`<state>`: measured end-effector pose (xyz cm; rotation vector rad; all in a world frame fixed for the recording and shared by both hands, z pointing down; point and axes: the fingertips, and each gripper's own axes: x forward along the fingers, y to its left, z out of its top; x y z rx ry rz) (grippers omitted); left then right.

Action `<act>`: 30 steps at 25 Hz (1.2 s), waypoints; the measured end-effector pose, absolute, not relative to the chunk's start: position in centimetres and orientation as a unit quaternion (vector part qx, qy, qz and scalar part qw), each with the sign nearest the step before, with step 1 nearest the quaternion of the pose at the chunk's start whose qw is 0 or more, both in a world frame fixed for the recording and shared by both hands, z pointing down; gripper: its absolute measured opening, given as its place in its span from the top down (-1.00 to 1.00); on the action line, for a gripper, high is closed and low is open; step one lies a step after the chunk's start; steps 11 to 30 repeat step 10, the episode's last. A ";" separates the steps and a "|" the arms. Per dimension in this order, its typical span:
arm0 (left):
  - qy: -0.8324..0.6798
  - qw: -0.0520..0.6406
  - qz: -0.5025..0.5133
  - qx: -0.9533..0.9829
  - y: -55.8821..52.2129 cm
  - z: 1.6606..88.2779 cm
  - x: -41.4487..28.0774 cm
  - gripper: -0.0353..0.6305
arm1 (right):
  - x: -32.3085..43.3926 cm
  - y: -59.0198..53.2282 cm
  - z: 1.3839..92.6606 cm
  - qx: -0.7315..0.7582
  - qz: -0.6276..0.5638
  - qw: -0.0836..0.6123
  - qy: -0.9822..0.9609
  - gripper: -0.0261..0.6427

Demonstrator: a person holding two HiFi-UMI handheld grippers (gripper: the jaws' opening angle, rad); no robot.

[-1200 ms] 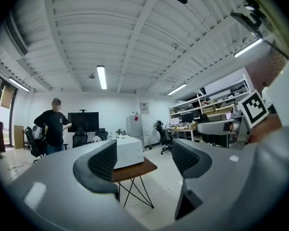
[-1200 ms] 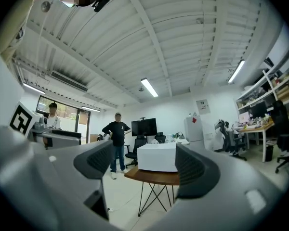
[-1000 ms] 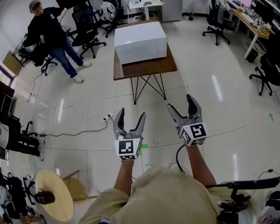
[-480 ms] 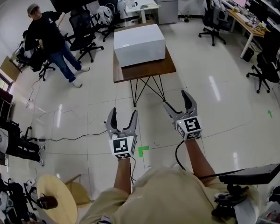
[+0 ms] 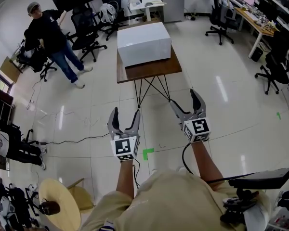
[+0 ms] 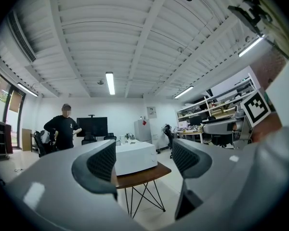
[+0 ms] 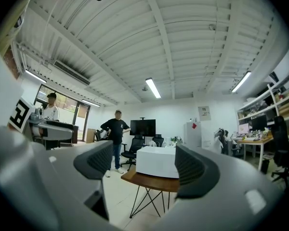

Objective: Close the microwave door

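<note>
One white microwave (image 5: 144, 43) on one wooden table (image 5: 149, 72), two tools, left gripper (image 5: 125, 113) and right gripper (image 5: 185, 100), jaws spread, empty, well short of it, one person (image 5: 50, 32) standing beyond.

I hold left gripper (image 5: 124, 119) and right gripper (image 5: 188, 105) side by side ahead, forearms extended, jaws apart, both empty.

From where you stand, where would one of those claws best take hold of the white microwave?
Likely its near face, coming straight in from this side of the table. The microwave is a smooth, square-cornered box, probably too wide for the open left gripper or right gripper to span, and no handle or door edge shows from here.
</note>
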<state>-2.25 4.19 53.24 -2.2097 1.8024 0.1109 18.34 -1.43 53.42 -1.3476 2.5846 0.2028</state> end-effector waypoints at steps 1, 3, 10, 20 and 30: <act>0.625 0.139 0.039 -0.767 4.2 53.1 -2.1 -0.15 | 18.6 -1.4 53.5 -0.459 0.068 0.108 0.879 -0.26; 0.625 0.134 0.039 -0.768 4.2 52.9 -1.6 -0.15 | 19.0 -1.4 53.6 -0.461 0.065 0.105 0.879 -0.26; 0.608 0.150 0.028 -0.779 5.1 54.0 1.4 -0.15 | 21.6 0.0 54.9 -0.475 0.063 0.110 0.871 -0.26; 0.608 0.150 0.028 -0.779 5.1 54.0 1.4 -0.15 | 21.6 0.0 54.9 -0.475 0.063 0.110 0.871 -0.26; 0.608 0.150 0.028 -0.779 5.1 54.0 1.4 -0.15 | 21.6 0.0 54.9 -0.475 0.063 0.110 0.871 -0.26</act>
